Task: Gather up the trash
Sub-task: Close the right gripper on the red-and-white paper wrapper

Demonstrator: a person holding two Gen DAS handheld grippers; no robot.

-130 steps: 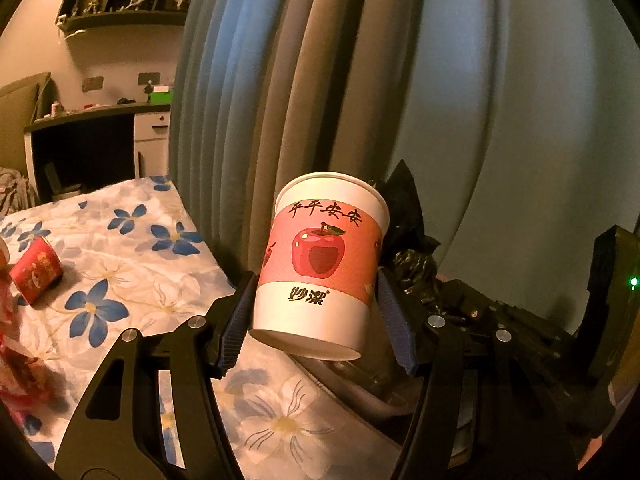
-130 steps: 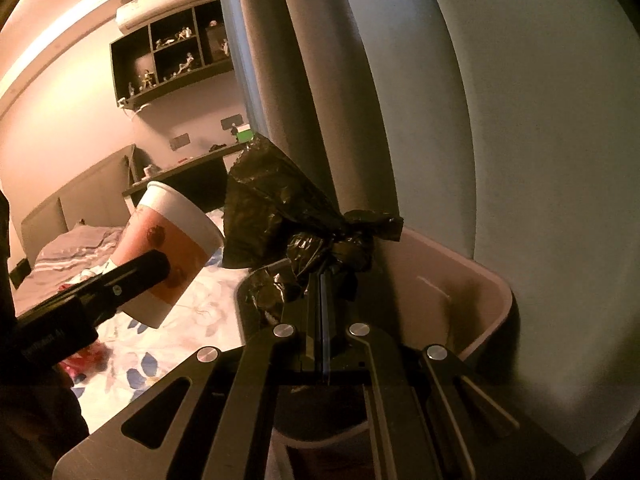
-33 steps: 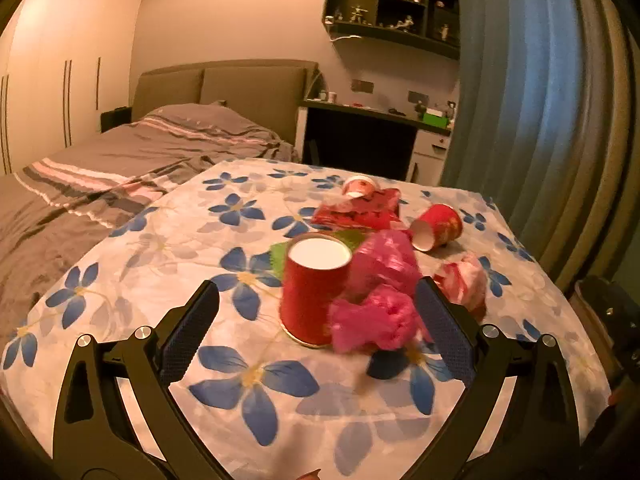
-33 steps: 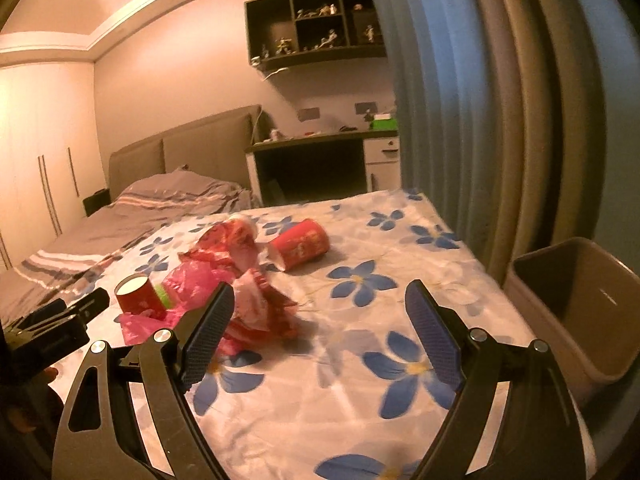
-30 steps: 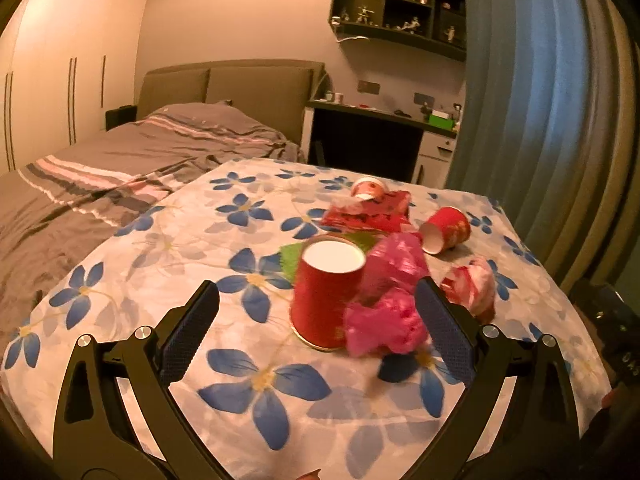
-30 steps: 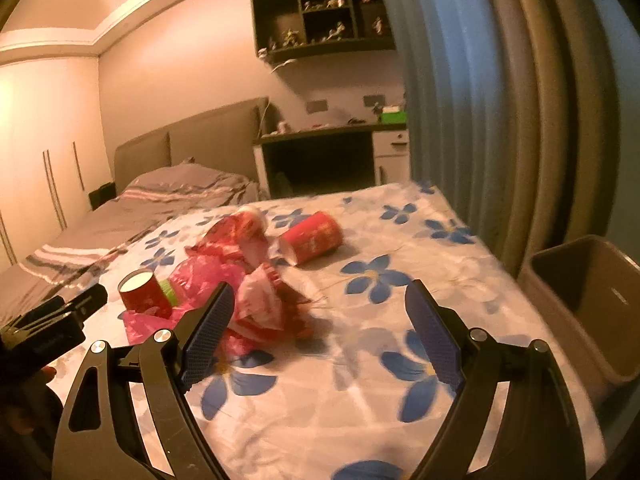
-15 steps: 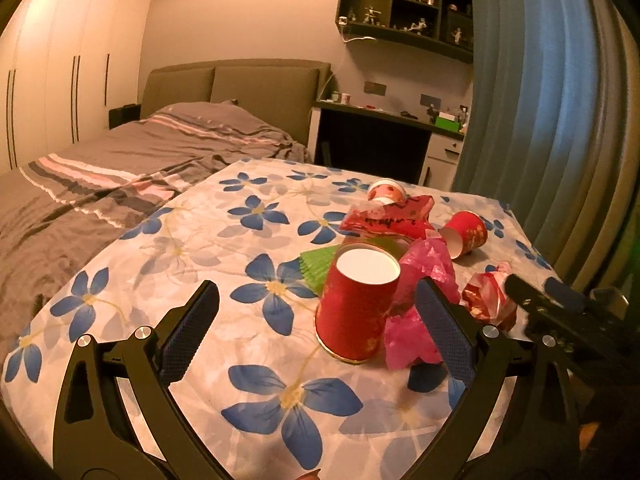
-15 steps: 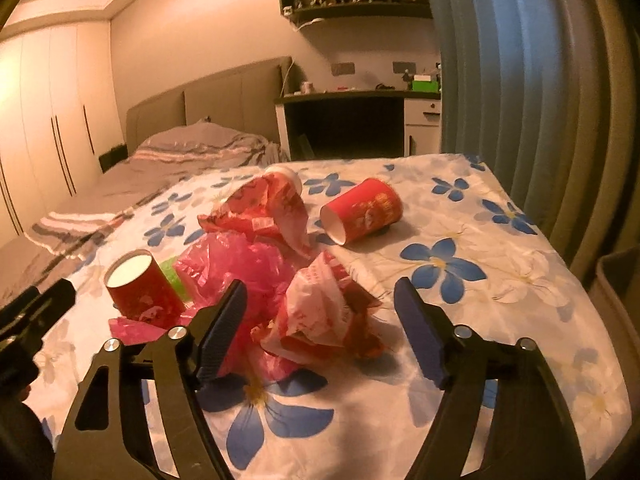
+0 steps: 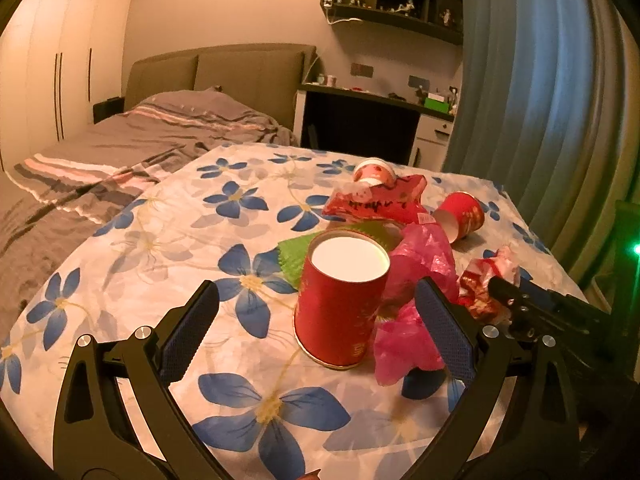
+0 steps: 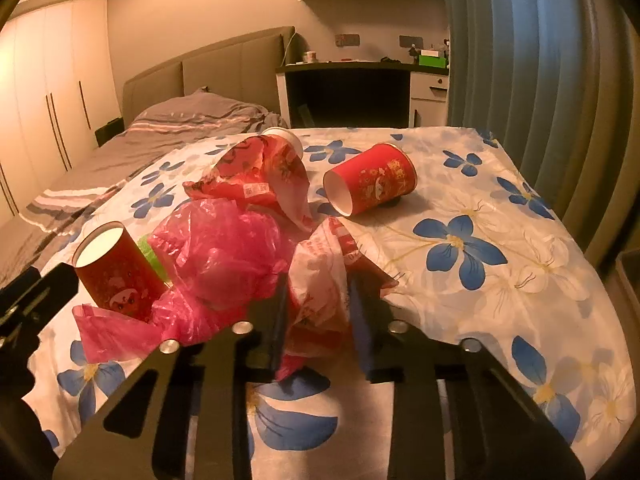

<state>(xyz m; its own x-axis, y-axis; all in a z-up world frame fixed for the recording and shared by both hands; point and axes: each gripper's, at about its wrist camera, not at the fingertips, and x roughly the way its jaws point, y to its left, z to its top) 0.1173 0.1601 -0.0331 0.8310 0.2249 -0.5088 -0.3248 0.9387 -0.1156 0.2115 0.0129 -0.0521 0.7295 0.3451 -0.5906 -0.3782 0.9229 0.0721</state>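
A pile of trash lies on the flowered tablecloth (image 9: 132,248). An upright red paper cup (image 9: 340,296) stands between the fingers of my open left gripper (image 9: 316,330), which does not touch it. A pink plastic bag (image 10: 224,256) lies beside the cup. My right gripper (image 10: 320,312) is shut on a crumpled red-and-white wrapper (image 10: 320,276); this wrapper also shows in the left wrist view (image 9: 488,280). A second red cup (image 10: 372,178) lies on its side behind. A red snack bag (image 10: 256,176) and a third cup (image 9: 374,170) lie further back.
A green paper piece (image 9: 294,254) lies under the pile. The trash bin's edge (image 10: 628,276) shows at the right past the table. Curtains (image 9: 532,92) hang on the right. A bed (image 9: 160,128) and a desk (image 9: 360,120) stand behind the table.
Both grippers came from the bin to the table. My left gripper closed in around the upright red cup. My right gripper moved forward and shut on the crumpled wrapper.
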